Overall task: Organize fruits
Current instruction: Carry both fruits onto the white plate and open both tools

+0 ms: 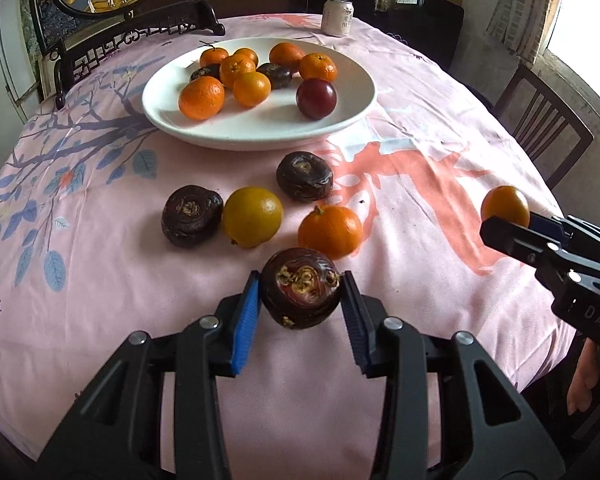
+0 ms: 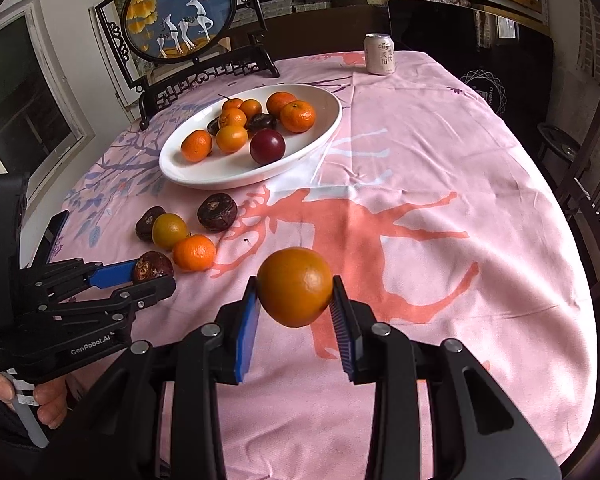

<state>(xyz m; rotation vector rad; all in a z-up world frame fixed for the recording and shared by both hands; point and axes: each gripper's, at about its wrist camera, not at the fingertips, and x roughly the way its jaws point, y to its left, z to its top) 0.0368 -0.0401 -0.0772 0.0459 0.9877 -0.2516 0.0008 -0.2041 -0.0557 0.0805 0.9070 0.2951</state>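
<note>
My left gripper (image 1: 300,286) is shut on a dark brown water chestnut (image 1: 302,286), held just above the pink cloth near the front edge; it also shows in the right wrist view (image 2: 153,267). My right gripper (image 2: 294,294) is shut on an orange (image 2: 295,286), held above the cloth; that orange also shows in the left wrist view (image 1: 505,205). A white plate (image 1: 240,132) further back holds several oranges, dark chestnuts and a plum (image 1: 316,98). On the cloth lie two chestnuts (image 1: 191,221) (image 1: 304,176), a yellowish orange (image 1: 253,216) and an orange (image 1: 330,232).
A drink can (image 1: 337,17) stands at the table's far edge. A framed deer screen (image 2: 180,16) stands behind the table at the back left. Dark wooden chairs (image 1: 540,120) stand at the right side. The round table has a pink printed cloth (image 2: 420,200).
</note>
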